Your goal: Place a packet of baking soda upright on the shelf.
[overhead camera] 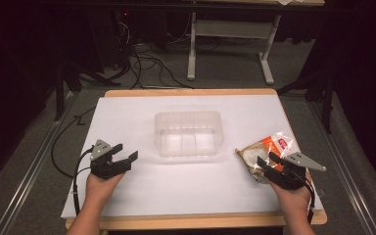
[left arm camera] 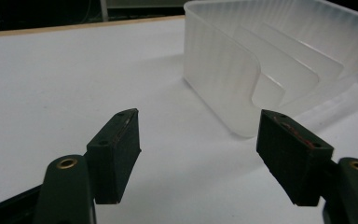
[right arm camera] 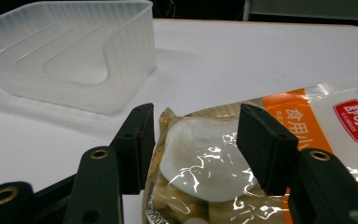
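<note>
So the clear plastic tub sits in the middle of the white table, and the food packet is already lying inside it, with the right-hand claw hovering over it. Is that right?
Not quite. The food packet is not in the clear plastic tub; it lies on the white table to the tub's right, apart from it, as the high view shows. The rest holds: the right gripper is over the packet, jaws open around its end.

Snack packet: glossy, crinkled clear plastic film with orange print. Bin: frosted translucent plastic with ribbed walls. Table: matt white top, wood edge. Right gripper: matt black jaws.
</note>
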Available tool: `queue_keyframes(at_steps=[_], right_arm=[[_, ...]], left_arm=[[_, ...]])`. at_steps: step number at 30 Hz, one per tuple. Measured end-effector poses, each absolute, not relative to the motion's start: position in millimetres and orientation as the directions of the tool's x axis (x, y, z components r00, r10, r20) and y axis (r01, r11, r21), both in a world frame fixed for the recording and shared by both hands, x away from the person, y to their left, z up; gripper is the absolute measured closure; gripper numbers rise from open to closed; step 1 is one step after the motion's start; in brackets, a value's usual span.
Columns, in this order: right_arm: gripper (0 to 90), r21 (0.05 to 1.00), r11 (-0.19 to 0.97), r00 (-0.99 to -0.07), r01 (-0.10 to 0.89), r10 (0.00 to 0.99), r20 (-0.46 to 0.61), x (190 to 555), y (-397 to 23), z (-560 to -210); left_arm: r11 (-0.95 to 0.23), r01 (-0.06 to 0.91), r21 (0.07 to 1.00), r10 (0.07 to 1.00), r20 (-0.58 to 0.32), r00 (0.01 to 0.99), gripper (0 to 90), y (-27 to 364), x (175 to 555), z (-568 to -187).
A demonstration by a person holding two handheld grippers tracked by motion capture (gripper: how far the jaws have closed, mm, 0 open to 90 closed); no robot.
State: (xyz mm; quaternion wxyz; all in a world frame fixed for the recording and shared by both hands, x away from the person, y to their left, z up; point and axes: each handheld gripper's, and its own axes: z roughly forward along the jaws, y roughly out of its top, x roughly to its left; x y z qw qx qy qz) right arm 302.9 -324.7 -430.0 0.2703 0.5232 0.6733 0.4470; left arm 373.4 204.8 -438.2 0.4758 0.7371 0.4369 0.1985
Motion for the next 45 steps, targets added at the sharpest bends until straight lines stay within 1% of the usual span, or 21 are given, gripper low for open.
queue_keyframes(at_steps=[3,5,9,17,28,39,45], right_arm=[[46.7,0.880,0.060,-0.313,0.471,0.944,0.103,304.2,-326.8,-431.8],[46.6,0.876,0.082,-0.325,0.476,0.942,0.088,304.9,-326.2,-432.1],[46.7,0.881,0.099,-0.341,0.463,0.937,0.074,304.9,-323.8,-430.5],[47.8,0.882,0.104,-0.343,0.460,0.937,0.069,304.7,-323.7,-429.8],[52.4,0.886,0.074,-0.330,0.457,0.940,0.091,303.5,-331.5,-427.7],[62.5,0.894,0.045,-0.278,0.445,0.956,0.090,302.2,-351.6,-422.5],[60.8,0.898,0.019,-0.225,0.439,0.970,0.089,300.5,-371.2,-420.7]], left_arm=[[-0.186,0.501,0.846,0.834,-0.134,0.536,30.0,202.3,378.3,-443.6],[-0.189,0.512,0.838,0.835,-0.138,0.533,30.0,201.1,380.0,-445.3],[-0.195,0.513,0.836,0.831,-0.136,0.539,29.8,200.2,379.6,-445.4],[-0.189,0.509,0.840,0.829,-0.141,0.541,30.1,202.9,378.3,-443.3],[-0.202,0.515,0.833,0.830,-0.133,0.541,30.2,201.8,379.2,-445.0],[-0.202,0.505,0.839,0.829,-0.128,0.544,30.3,201.9,378.7,-444.4],[-0.211,0.502,0.838,0.828,-0.120,0.548,30.3,201.3,378.6,-444.4]])
